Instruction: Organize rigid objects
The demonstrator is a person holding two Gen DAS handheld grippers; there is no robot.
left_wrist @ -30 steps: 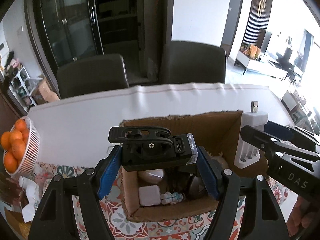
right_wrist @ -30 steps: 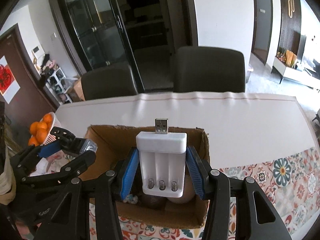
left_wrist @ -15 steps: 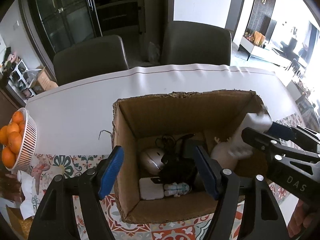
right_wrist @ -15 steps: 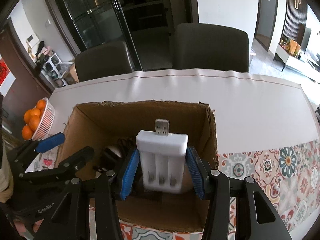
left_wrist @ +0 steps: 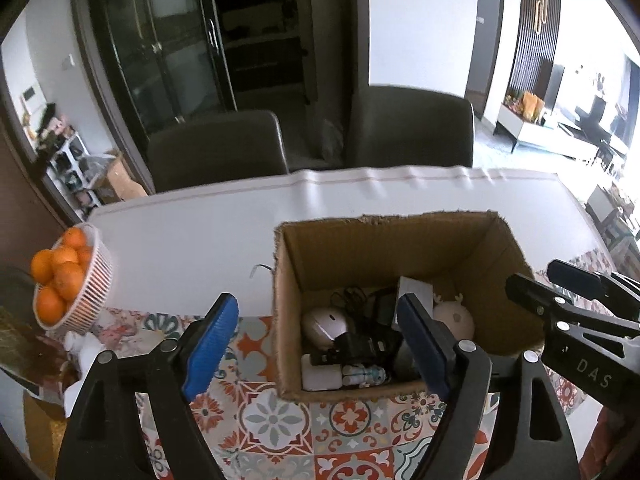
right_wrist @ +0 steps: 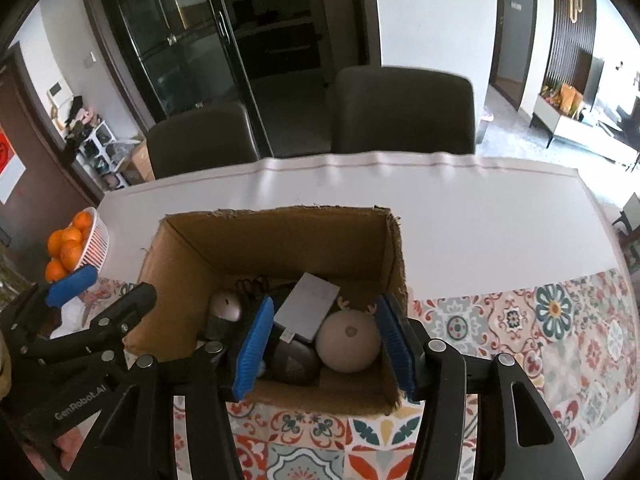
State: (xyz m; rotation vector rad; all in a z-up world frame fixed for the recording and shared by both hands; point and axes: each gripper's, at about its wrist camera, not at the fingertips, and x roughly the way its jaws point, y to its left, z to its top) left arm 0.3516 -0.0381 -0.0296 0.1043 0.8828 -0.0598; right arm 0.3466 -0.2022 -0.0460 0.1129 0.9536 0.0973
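An open cardboard box [left_wrist: 384, 218] [right_wrist: 280, 212] stands on the table in front of both grippers. Inside it lie a white battery charger [right_wrist: 308, 308] face down, a beige ball with antlers [right_wrist: 348, 340] [left_wrist: 454, 316], a pink rounded gadget [left_wrist: 324, 320], a black clamp mount [left_wrist: 360, 346] and a white cube [left_wrist: 320, 376]. My left gripper [left_wrist: 316, 312] hangs over the box's left wall, its jaws opening and holding nothing. My right gripper [right_wrist: 324, 312] is above the box's right half, its jaws opening with the pads off the charger below.
A white basket of oranges [left_wrist: 68, 280] [right_wrist: 76, 244] sits at the table's left edge. Two dark chairs [left_wrist: 216, 148] [left_wrist: 408, 128] stand behind the white tabletop [left_wrist: 200, 232]. A patterned cloth [left_wrist: 280, 412] covers the near side.
The black clamp mount left my left gripper and now lies in the box. My right gripper lowered the white charger into the box and let it go. Both grippers pulled back a little.
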